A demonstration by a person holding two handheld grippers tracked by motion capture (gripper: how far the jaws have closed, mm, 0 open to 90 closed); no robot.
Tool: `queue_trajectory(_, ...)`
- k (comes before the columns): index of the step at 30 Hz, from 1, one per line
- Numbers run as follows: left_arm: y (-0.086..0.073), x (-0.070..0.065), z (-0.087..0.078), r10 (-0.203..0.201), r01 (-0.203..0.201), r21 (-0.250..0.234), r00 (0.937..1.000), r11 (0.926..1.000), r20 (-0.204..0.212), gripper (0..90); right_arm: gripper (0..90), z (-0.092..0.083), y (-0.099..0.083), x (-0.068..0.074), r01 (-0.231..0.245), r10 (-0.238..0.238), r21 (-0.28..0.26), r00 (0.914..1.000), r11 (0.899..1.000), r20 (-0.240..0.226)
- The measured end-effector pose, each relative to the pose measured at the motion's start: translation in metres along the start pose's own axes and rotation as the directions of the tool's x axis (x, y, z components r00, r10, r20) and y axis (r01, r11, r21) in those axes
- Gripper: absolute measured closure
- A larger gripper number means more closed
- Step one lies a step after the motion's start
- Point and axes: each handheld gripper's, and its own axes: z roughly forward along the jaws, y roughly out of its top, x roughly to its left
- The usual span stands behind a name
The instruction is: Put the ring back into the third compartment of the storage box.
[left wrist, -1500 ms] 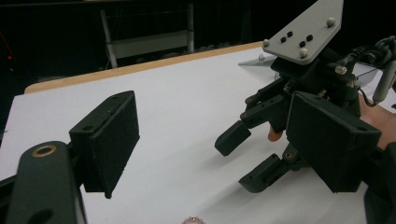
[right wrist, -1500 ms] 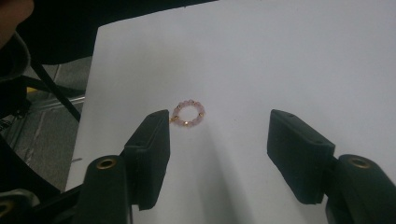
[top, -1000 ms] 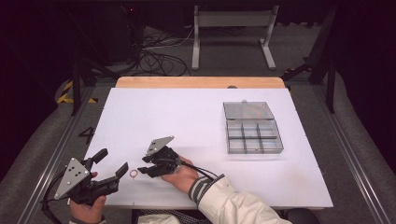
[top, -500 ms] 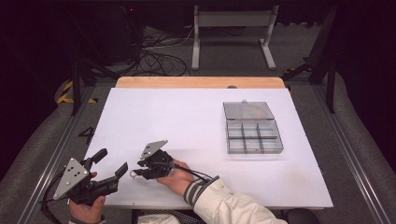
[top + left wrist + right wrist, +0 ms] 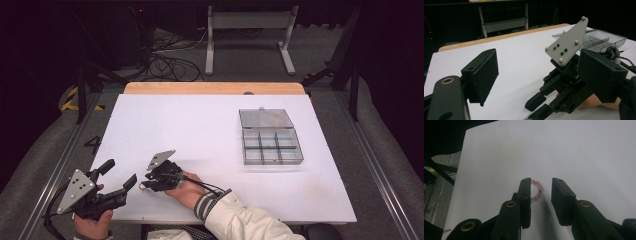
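Now the right tongs (image 5: 539,195) are closing around a pink bead bracelet (image 5: 537,190).
It is lying between the jaws, not yet clamped, far left of the clear box (image 5: 270,137); the left tongs (image 5: 120,172) are staying released.

I'm working in what looks like a lab or recording studio. My white table (image 5: 200,130) sits on a plain wooden board (image 5: 215,88), ringed by black curtains. On the grey carpet behind it I see loose cables (image 5: 170,65) and the metal feet of a stand (image 5: 250,35). Yellow-black hazard tape (image 5: 75,100) and a taped number four (image 5: 94,144) mark the floor at my left.
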Motion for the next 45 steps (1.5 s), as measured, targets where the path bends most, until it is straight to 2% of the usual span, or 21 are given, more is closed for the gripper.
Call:
queue_trajectory(5, 0.000, 0.000, 0.000, 0.000, 0.000, -0.001, 1.0000, 1.0000, -0.002, 17.9, 69.7, 0.004, 0.002, 0.001, 0.008, -0.009, 0.027, 0.9999, 1.000, 0.013)
queue_trajectory(11, 0.000, 0.000, 0.000, -0.003, 0.003, -0.003, 1.0000, 1.0000, -0.001, 17.9, 70.0, 0.006, 0.003, 0.002, 0.006, -0.007, 0.029, 0.9998, 1.000, 0.016)
queue_trajectory(19, 0.000, 0.000, 0.000, -0.003, 0.003, -0.002, 1.0000, 1.0000, -0.003, 17.9, 73.7, 0.009, 0.005, 0.005, 0.020, -0.022, 0.043, 0.9989, 0.999, 0.042)
queue_trajectory(22, 0.000, 0.000, -0.001, 0.001, -0.001, -0.002, 1.0000, 1.0000, -0.001, 17.9, 79.9, 0.010, 0.006, 0.006, 0.020, -0.023, 0.047, 0.9974, 0.999, 0.069)
queue_trajectory(28, 0.000, 0.000, -0.001, 0.000, 0.000, -0.002, 1.0000, 1.0000, 0.000, 17.9, 84.2, 0.010, 0.006, 0.007, 0.020, -0.025, 0.051, 0.9956, 0.998, 0.090)
queue_trajectory(30, 0.000, 0.000, -0.001, 0.000, 0.000, -0.003, 1.0000, 1.0000, -0.001, 17.8, 87.3, 0.011, 0.006, 0.009, 0.021, -0.027, 0.053, 0.9930, 0.998, 0.115)
queue_trajectory(34, 0.000, 0.000, -0.001, -0.003, 0.003, -0.003, 1.0000, 1.0000, -0.001, 17.9, 88.1, 0.011, 0.007, 0.010, 0.027, -0.034, 0.055, 0.9915, 0.998, 0.126)
queue_trajectory(39, 0.000, 0.001, -0.001, -0.008, 0.008, -0.005, 1.0000, 1.0000, -0.003, 17.9, 88.3, 0.006, 0.009, 0.010, 0.015, -0.022, 0.055, 0.9915, 0.998, 0.128)
queue_trajectory(45, 0.000, 0.001, -0.001, -0.003, 0.003, -0.005, 1.0000, 1.0000, -0.003, 17.9, 88.2, -0.003, 0.012, 0.011, 0.023, -0.028, 0.038, 0.9903, 0.999, 0.136)
